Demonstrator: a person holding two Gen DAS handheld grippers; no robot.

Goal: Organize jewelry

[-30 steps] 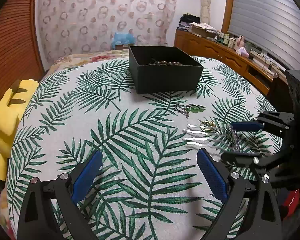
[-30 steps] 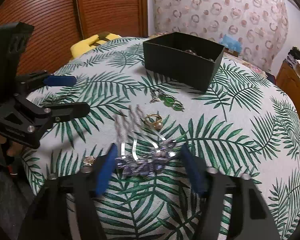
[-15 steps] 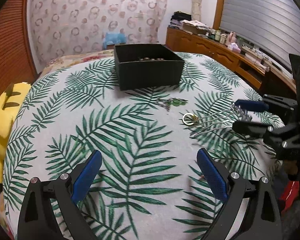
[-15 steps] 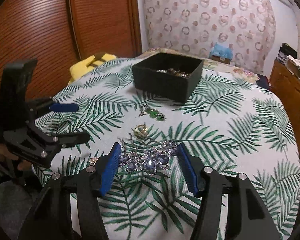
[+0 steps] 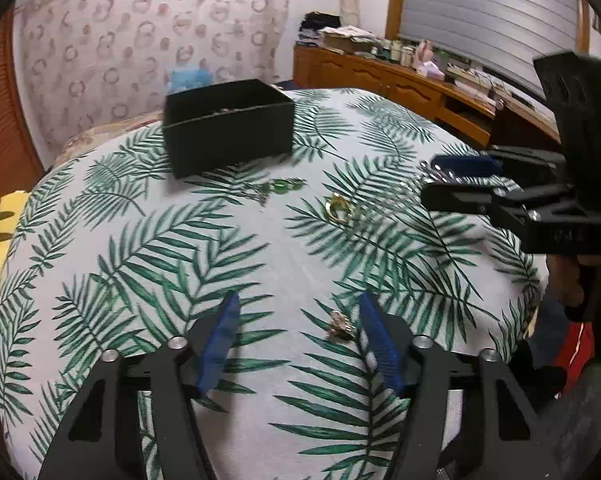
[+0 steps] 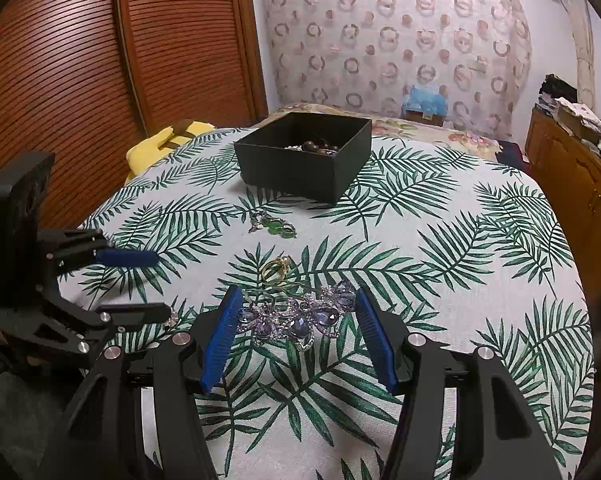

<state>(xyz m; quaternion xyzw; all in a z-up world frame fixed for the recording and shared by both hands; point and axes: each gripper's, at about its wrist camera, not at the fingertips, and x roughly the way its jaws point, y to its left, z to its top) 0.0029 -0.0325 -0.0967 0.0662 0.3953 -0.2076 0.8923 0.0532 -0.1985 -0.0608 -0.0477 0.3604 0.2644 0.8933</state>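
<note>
Left gripper (image 5: 296, 340) first: its fingers are closing, about half apart, with a small gold earring (image 5: 340, 326) lying on the cloth just inside the right-hand finger (image 5: 380, 344), not yet pinched. So it sits off-centre between them, near the surface's near edge. A moment ago those fingers stood far wider over bare leaf print and no earring showed between them.

Across to the right gripper (image 6: 296, 332): its fingers are clamped on the purple jewelled comb (image 6: 296, 316), long axis running straight across from pad to pad, its prongs reaching towards the ring (image 6: 276, 270). A second ago it lay flat; now it looks raised.

The box (image 6: 304, 160) sits towards the far edge, dead ahead, beads inside. The right hand looks nearer to delivering.
</note>
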